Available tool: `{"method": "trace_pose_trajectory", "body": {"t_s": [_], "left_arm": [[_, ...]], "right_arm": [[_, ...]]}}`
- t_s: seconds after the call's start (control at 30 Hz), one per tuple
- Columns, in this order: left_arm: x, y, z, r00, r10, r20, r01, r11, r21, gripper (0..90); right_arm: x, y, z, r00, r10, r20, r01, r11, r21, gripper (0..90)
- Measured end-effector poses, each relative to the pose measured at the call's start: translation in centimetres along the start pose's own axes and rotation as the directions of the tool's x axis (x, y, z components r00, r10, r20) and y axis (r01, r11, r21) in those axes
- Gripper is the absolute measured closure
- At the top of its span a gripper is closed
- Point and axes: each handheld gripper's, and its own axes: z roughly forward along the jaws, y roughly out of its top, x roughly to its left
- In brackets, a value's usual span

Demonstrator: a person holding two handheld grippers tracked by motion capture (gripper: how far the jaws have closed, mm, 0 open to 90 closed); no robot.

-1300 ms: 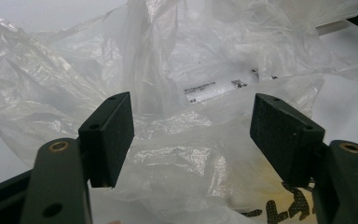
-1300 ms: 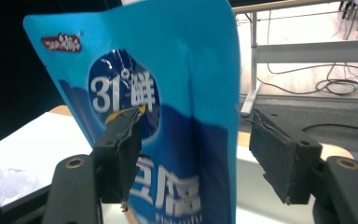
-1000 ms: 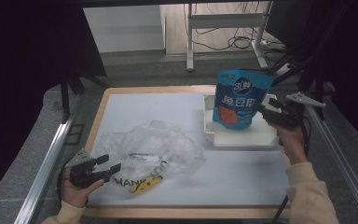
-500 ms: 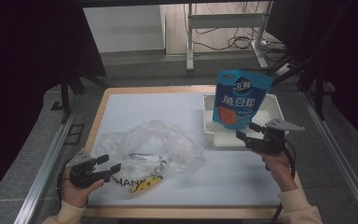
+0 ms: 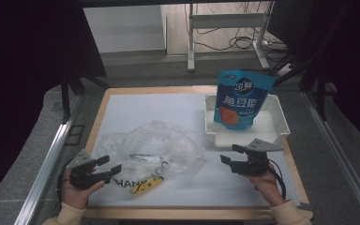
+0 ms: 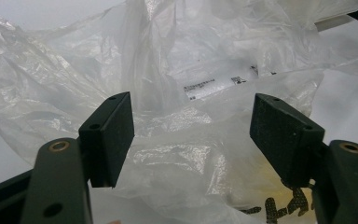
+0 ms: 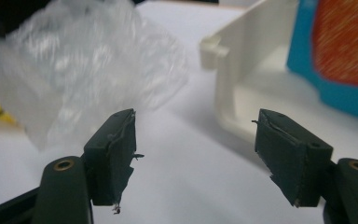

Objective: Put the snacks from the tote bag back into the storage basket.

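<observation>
1. The left gripper (image 5: 114,169) sits at the table's (image 5: 168,105) near-left corner, its jaws spread wide and pinching nothing; the left gripper view shows both pads (image 6: 114,133) just short of the bag.
2. The clear plastic bag (image 5: 152,147) lies crumpled on the white surface left of centre — black lettering and a yellow patch (image 5: 145,186) show at its near edge.
3. The right gripper (image 5: 229,154) hovers near the bin's front wall, jaws apart and empty, aimed toward the bag.
4. The white bin (image 5: 274,136) stands at the right — a blue snack pouch (image 5: 241,98) stands upright inside it, leaning against the back.
</observation>
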Motion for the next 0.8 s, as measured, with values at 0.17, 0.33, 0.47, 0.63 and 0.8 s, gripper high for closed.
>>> {"method": "trace_pose_trajectory", "body": {"t_s": [0.17, 0.33, 0.47, 0.63, 0.8], "left_arm": [[0.02, -0.01, 0.01, 1.0000, 0.002, -0.001, -0.002, 1.0000, 0.002, 30.6], [0.05, -0.01, 0.03, 1.0000, 0.002, -0.001, -0.002, 1.0000, 0.003, 30.6], [0.03, -0.02, 0.02, 1.0000, 0.004, -0.002, -0.004, 1.0000, 0.004, 30.6], [0.06, -0.03, 0.02, 1.0000, 0.004, -0.002, -0.004, 1.0000, 0.008, 30.6], [0.06, -0.02, 0.09, 1.0000, 0.004, -0.002, -0.004, 0.9999, 0.010, 30.6]], "right_arm": [[0.10, -0.52, 0.71, 0.9999, 0.010, -0.012, -0.009, 1.000, 0.023, 29.2], [-0.30, -0.64, 0.62, 0.9996, 0.029, -0.005, -0.029, 0.999, 0.013, 29.1], [-0.36, -0.87, 0.84, 0.9996, 0.029, -0.004, -0.029, 0.999, 0.029, 29.1], [-0.19, -0.81, 0.87, 0.9997, 0.023, -0.010, -0.022, 0.999, 0.030, 29.1], [-0.28, -0.85, 0.88, 0.9997, 0.024, -0.006, -0.023, 0.999, 0.034, 29.0]]}}
